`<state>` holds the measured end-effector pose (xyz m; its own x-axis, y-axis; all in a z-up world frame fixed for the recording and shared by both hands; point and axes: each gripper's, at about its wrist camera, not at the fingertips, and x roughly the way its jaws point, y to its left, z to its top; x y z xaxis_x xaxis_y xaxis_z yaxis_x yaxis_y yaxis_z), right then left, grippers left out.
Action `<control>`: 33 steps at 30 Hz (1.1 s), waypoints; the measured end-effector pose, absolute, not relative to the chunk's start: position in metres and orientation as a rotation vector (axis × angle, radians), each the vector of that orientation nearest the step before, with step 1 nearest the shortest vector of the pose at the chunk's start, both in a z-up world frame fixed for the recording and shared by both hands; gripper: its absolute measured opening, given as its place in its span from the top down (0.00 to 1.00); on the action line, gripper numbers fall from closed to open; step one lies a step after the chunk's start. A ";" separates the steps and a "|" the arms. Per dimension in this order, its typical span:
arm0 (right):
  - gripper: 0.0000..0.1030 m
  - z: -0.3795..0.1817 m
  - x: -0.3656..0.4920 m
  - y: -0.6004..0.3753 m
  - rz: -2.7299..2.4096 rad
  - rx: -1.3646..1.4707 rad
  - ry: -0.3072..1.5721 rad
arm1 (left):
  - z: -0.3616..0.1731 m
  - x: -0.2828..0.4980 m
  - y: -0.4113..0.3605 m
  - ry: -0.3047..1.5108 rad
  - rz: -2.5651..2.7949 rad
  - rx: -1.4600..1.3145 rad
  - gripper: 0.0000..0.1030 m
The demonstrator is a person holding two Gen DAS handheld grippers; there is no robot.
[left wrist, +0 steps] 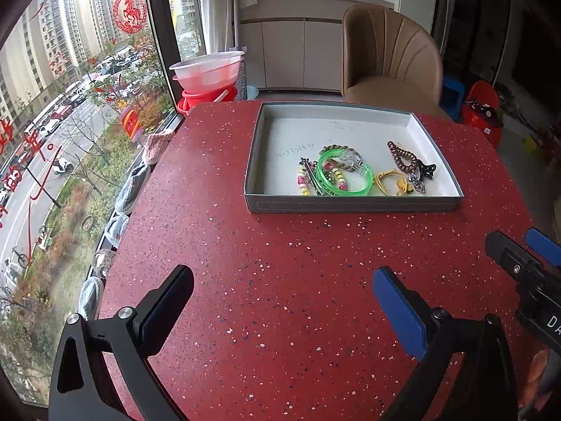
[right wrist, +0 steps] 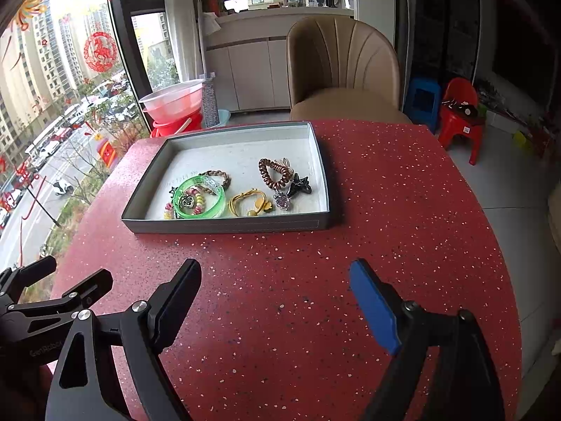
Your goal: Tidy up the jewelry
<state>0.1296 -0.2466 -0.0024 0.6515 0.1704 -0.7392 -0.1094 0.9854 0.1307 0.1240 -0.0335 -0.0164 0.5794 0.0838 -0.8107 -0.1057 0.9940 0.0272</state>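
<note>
On a red speckled table (right wrist: 350,252), a shallow grey tray (right wrist: 228,226) holds tangled jewelry: green bangle (right wrist: 200,199), brown coil band (right wrist: 275,175), yellow tie (right wrist: 250,202). The left gripper (left wrist: 282,293) and right gripper (right wrist: 275,282) hover before it, jaws spread, empty. Overlapping pieces risk snagging, dragging neighbours out together.

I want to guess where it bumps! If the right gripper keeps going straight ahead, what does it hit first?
Probably the near wall of the grey tray; only bare red table lies before it. The right gripper is open and holds nothing. Its height is unclear.
</note>
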 end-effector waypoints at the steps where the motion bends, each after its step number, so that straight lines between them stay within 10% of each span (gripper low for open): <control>1: 0.14 -0.002 0.130 -0.247 0.160 0.077 0.847 | -0.016 0.124 -0.033 0.946 0.111 -0.025 0.00; 33: 0.14 0.000 0.130 -0.244 0.158 0.077 0.842 | -0.013 0.126 -0.032 0.959 0.107 -0.041 0.00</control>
<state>0.1299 -0.2435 0.0000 0.6548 0.1694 -0.7366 -0.1085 0.9855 0.1302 0.1260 -0.0316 -0.0135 0.5695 0.0732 -0.8187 -0.1096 0.9939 0.0127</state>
